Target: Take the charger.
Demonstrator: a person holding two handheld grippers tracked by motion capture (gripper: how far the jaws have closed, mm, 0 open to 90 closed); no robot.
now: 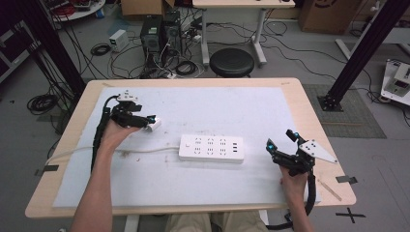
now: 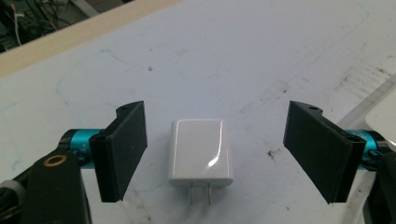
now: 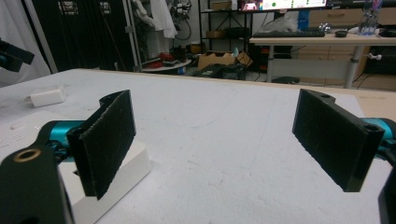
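A small white plug-in charger (image 2: 201, 151) lies flat on the pale mat, its two metal prongs pointing back toward the left gripper's camera. My left gripper (image 2: 215, 116) straddles it with the jaws wide apart, neither pad touching it. In the high view the left gripper (image 1: 146, 121) is at the mat's left with the charger (image 1: 154, 125) at its tips. A white power strip (image 1: 211, 148) lies in the middle of the mat. My right gripper (image 1: 280, 141) hovers to the strip's right, open with nothing between its jaws. In its own view the right gripper (image 3: 217, 116) has the strip's end (image 3: 119, 179) behind one jaw.
The strip's white cable (image 1: 121, 150) runs left across the mat and off the table's left edge. The pale mat (image 1: 208, 104) covers most of the wooden table (image 1: 309, 111). A black stool (image 1: 232, 62) and tangled floor cables lie beyond the far edge.
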